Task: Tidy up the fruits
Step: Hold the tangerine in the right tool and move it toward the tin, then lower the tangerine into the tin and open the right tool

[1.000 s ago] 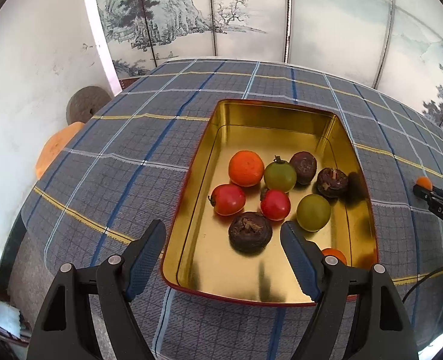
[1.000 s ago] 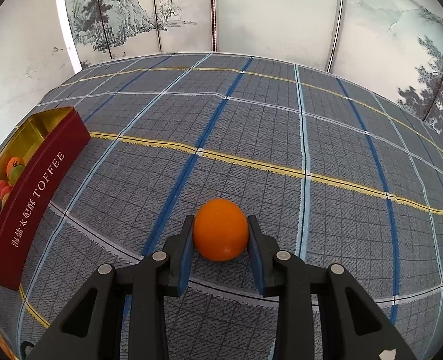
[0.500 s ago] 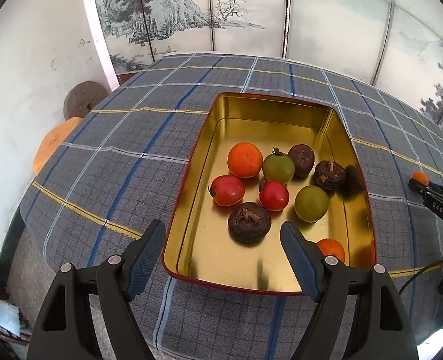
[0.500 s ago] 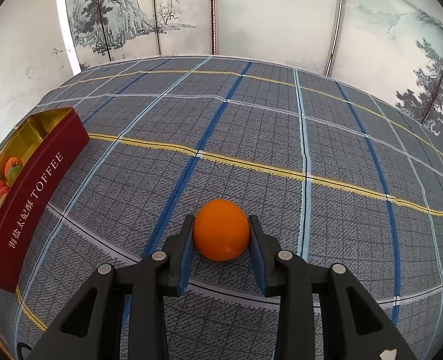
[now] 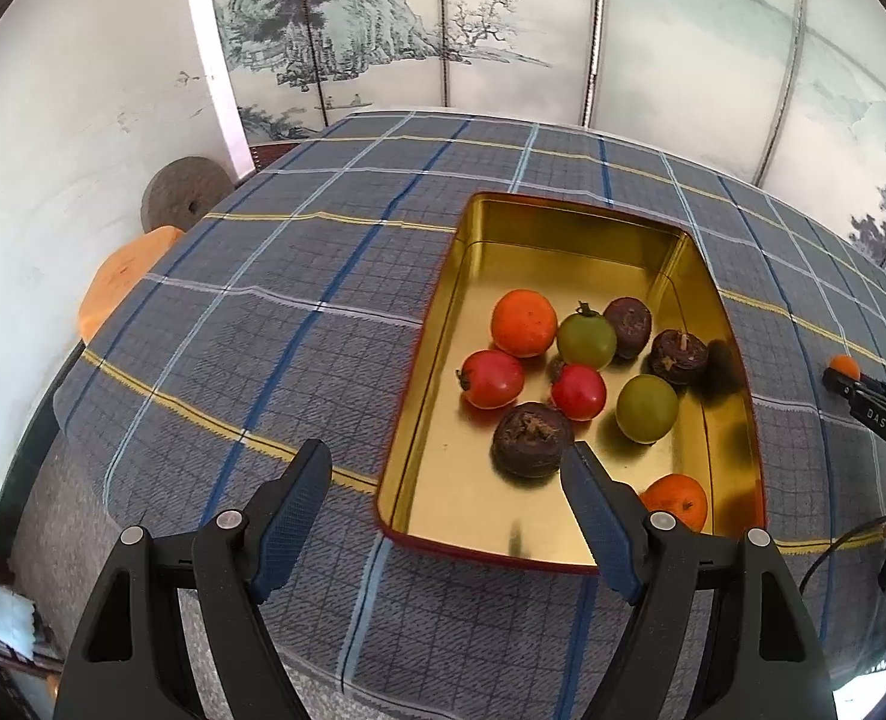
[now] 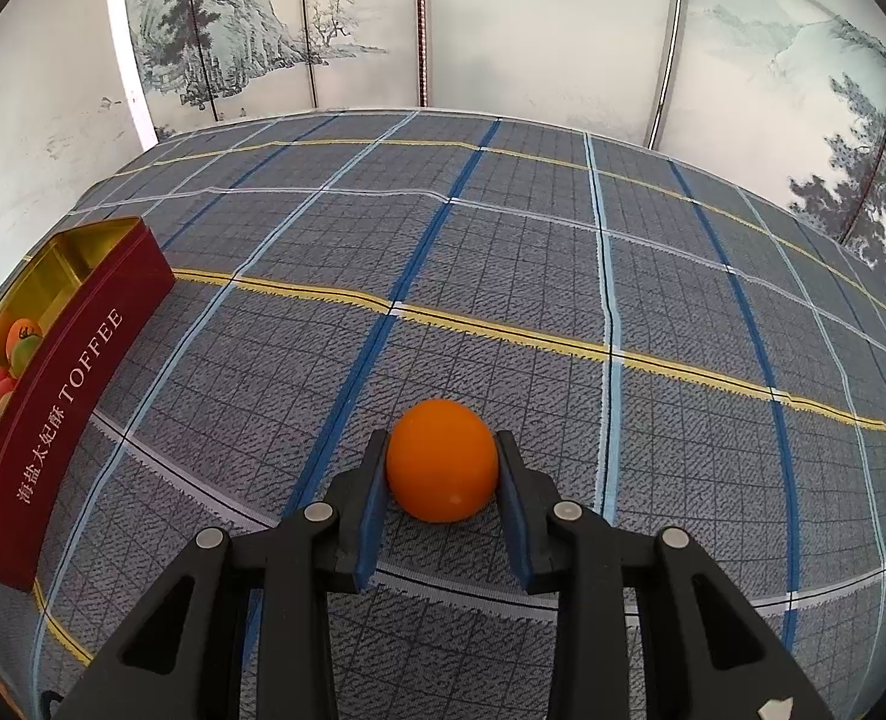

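Note:
A gold tin with red outer walls (image 5: pixel 490 228) lies on the plaid tablecloth and holds several fruits: an orange (image 5: pixel 523 323), red tomatoes (image 5: pixel 492 379), green tomatoes (image 5: pixel 646 408), dark brown fruits (image 5: pixel 531 439) and a small orange (image 5: pixel 676 499) at its near right corner. My left gripper (image 5: pixel 445 483) hovers open over the tin's near left corner, nothing between its fingers. In the right wrist view my right gripper (image 6: pixel 441 465) is shut on an orange fruit (image 6: pixel 441 461) just above the cloth, to the right of the tin (image 6: pixel 77 384). The same gripper (image 5: pixel 832 373) shows at the left view's right edge.
The blue-grey plaid tablecloth (image 6: pixel 562 276) covers the whole table. A painted folding screen (image 6: pixel 443 18) stands behind it. A round stone disc (image 5: pixel 182 192) and an orange object (image 5: pixel 120 282) sit off the table's left edge by the white wall.
The left wrist view has drawn back slightly, so the tin sits a little further away. The right gripper stays still, shut on the orange fruit.

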`<state>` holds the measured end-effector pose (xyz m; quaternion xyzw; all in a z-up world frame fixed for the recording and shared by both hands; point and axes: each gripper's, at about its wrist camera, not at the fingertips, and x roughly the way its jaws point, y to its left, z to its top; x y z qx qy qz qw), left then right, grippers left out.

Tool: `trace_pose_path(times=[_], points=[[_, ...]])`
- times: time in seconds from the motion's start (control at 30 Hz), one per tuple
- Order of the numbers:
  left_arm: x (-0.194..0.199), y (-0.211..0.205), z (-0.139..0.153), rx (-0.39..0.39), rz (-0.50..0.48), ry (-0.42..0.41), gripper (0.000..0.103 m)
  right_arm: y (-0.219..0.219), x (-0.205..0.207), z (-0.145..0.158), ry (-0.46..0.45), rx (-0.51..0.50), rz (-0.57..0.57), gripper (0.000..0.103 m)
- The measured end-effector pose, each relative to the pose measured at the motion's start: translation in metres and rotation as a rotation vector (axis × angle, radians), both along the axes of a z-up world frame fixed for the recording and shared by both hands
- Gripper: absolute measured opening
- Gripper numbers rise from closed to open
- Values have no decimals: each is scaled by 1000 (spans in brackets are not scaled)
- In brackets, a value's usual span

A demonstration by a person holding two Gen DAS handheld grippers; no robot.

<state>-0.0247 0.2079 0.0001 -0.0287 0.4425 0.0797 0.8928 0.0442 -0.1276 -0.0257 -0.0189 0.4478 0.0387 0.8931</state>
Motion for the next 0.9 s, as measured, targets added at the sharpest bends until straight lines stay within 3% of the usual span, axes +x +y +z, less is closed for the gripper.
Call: trace_pose_path(times=[0.2,0.37,0.67,0.9], points=[[-6,7,1,1,21,-5,79,2,1,10,3,29,-7,31],[-11,15,4,-5,41,-15,79,25,-5,34,-35,48,65,31],[-24,27,6,3,73,-16,79,111,-20,76,-98,96,309,31],[-31,37,6,9,102,-8,79,183,-18,65,-65,88,458,31]])
